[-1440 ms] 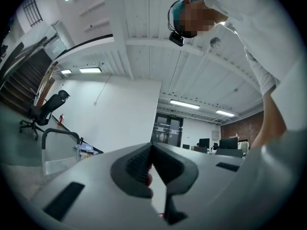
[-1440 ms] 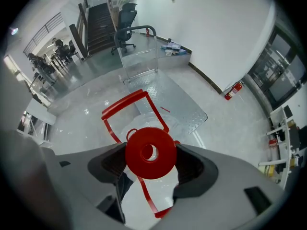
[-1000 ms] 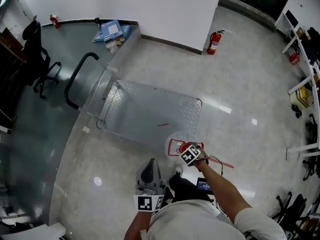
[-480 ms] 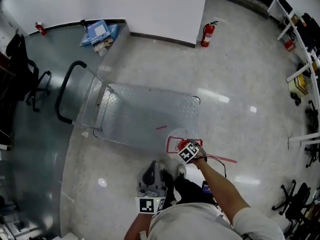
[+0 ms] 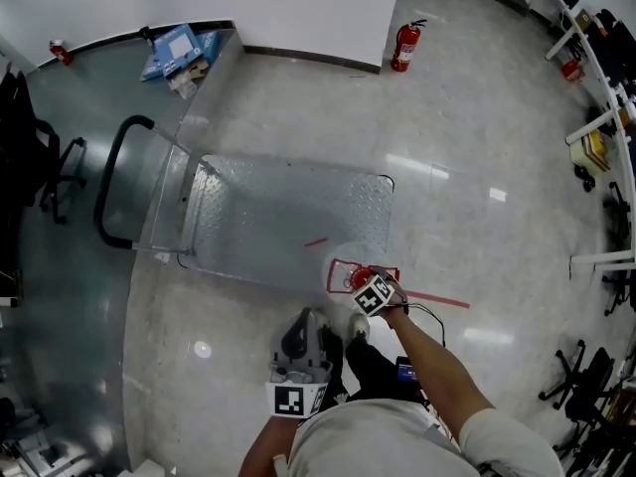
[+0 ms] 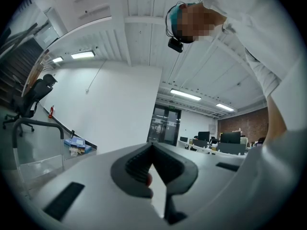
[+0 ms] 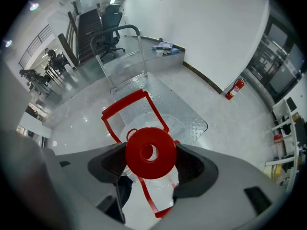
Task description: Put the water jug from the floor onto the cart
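Observation:
The water jug is clear, with a red cap and a red carry frame. It stands upright at the near edge of the cart, by its right corner. My right gripper is above it, shut on the red cap. In the right gripper view the cap fills the space between the jaws, and the cart's steel deck lies just beyond. Whether the jug's base touches the floor is hidden. My left gripper is held close to my body, pointing upward, jaws together and holding nothing.
The cart's black push handle is at its far left end. A fire extinguisher stands by the white wall. An office chair is at the left, blue boxes on a ledge, desks at the right.
My right gripper and the jug have shifted a little toward the cart's near edge, and my head view has moved with them. The left gripper has stayed by my body.

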